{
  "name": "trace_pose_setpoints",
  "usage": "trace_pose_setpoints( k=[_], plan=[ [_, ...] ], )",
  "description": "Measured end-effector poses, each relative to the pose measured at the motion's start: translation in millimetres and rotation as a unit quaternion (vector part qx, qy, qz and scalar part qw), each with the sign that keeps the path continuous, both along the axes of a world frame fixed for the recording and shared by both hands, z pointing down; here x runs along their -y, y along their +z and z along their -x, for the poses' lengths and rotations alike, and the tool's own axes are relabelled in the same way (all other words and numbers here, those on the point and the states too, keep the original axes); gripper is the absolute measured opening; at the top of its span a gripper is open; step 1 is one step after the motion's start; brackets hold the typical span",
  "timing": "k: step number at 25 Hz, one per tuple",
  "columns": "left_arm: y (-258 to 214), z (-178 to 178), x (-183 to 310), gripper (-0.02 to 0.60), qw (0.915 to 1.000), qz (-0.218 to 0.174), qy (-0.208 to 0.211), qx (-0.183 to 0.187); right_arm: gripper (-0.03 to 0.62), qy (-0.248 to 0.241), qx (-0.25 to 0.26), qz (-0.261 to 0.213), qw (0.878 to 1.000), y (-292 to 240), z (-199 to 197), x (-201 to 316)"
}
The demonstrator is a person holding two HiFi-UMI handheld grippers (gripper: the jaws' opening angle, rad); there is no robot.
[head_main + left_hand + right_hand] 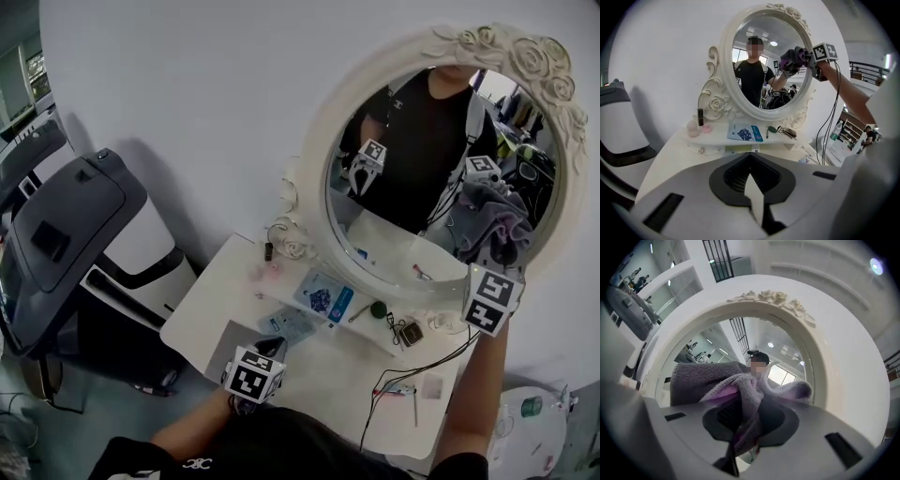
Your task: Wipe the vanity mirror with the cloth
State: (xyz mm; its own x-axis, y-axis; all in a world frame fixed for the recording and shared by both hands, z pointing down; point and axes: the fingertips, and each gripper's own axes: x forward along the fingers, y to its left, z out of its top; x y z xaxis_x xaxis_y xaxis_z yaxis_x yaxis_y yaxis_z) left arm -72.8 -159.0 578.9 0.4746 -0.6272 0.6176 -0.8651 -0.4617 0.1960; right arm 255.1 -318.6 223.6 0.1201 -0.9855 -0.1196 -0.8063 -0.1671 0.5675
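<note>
a white bench [319, 380] stood against a plain pale wall [187, 84], with a low raised shelf [717, 137] along its back edge under the mirror. to the left of the bench sat a grey and white machine [84, 234] on the floor. black cables [412, 370] trailed across the right part of the bench top.

the vanity mirror [412, 141] was oval, in a cream frame carved with roses [530, 58] at the top and scrolls at the foot. its glass showed a person in a black shirt. the cloth [717, 380] was fleecy, grey-purple with a brighter violet fold, bunched and drooping. the right tool [743, 423] was clenched on it and held it up against the glass near the right edge of the frame, as the left gripper view showed [794, 57]. the left tool [752, 187] was low over the front of the bench, its jaws closed together with nothing between them.

counted: one mirror, one cloth, two tools. on the shelf lay one blue and white packet [323, 295], one small green thing [378, 308], one dark metal item with loops [787, 132], one dark upright tube [700, 117] and two pale pink pieces [693, 128] just beside it.
</note>
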Motion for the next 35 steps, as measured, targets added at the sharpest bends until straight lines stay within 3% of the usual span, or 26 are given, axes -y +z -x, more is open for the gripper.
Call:
trace_pose_setpoints(
  k=[9,14,20,24,28,32,35],
  plan=[
    [0.2,11.2,6.9,-0.002,1.0000,-0.002,0.000,-0.005,0.071,0.110,0.048,-0.109,0.987,-38.0,-53.7,-20.3],
    [-4.8,9.1,17.2,-0.002,0.9999,-0.008,0.006,-0.003,0.064,0.125,0.066,-0.121,0.983,-34.3,-66.4,-28.4],
    [-16.6,-4.0,36.5,-0.001,0.9995,-0.027,0.016,-0.002,0.063,0.010,0.144,-0.083,0.986,26.2,-21.0,-49.8],
    [-27.9,-16.3,51.5,-0.001,0.9987,-0.048,0.020,-0.001,0.063,-0.052,0.248,-0.039,0.966,96.9,20.7,-72.5],
    [-41.8,-27.2,60.5,-0.001,0.9969,-0.071,0.032,0.003,0.063,-0.057,0.350,0.022,0.935,167.1,44.7,-93.0],
    [-49.2,-31.2,65.3,-0.001,0.9958,-0.084,0.036,0.003,0.061,-0.044,0.351,0.075,0.932,210.3,49.4,-102.5],
    [-50.1,-30.5,65.6,-0.002,0.9958,-0.084,0.036,0.004,0.060,-0.043,0.364,0.088,0.926,225.4,52.3,-106.9]
  ],
)
